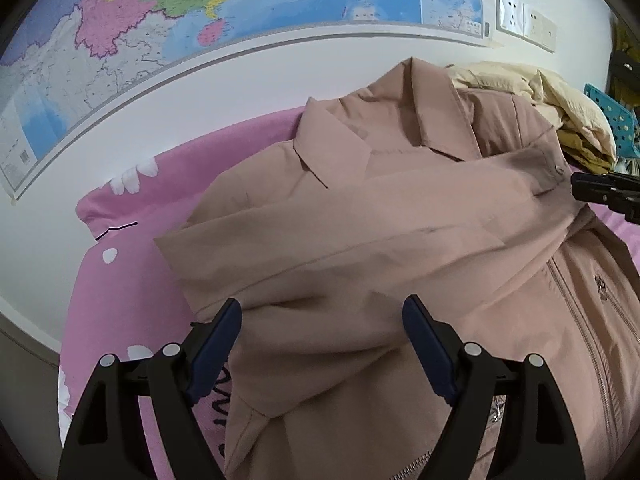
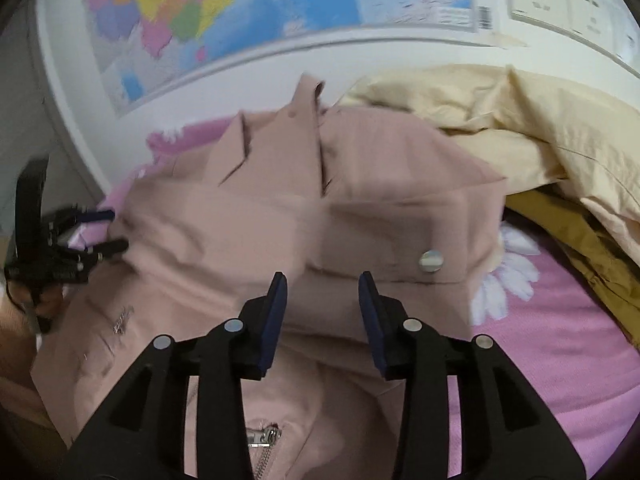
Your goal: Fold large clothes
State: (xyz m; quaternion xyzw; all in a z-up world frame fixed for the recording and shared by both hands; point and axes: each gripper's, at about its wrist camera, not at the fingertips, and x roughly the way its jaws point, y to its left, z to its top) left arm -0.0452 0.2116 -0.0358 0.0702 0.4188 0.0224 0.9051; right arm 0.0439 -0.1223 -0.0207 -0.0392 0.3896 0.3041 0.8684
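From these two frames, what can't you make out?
- Jacket hem: cut off by the bottom edge in both wrist views.
- Jacket's far sleeve: under the sleeve folded across, left wrist view.
- Cream and mustard clothes: piled up, type unclear.
- Map text: too small, blurred in the right view.
- Jacket's chest logo: too small.

Soft, even indoor light; shadows are faint. Left wrist view: mostly sharp, with the map [image 1: 132, 40] bowed by fisheye distortion and dark vignetting in the corners. Right wrist view: motion blur smears the jacket [image 2: 320, 208] and wall sockets [image 2: 560, 0]; the corners are equally dark.
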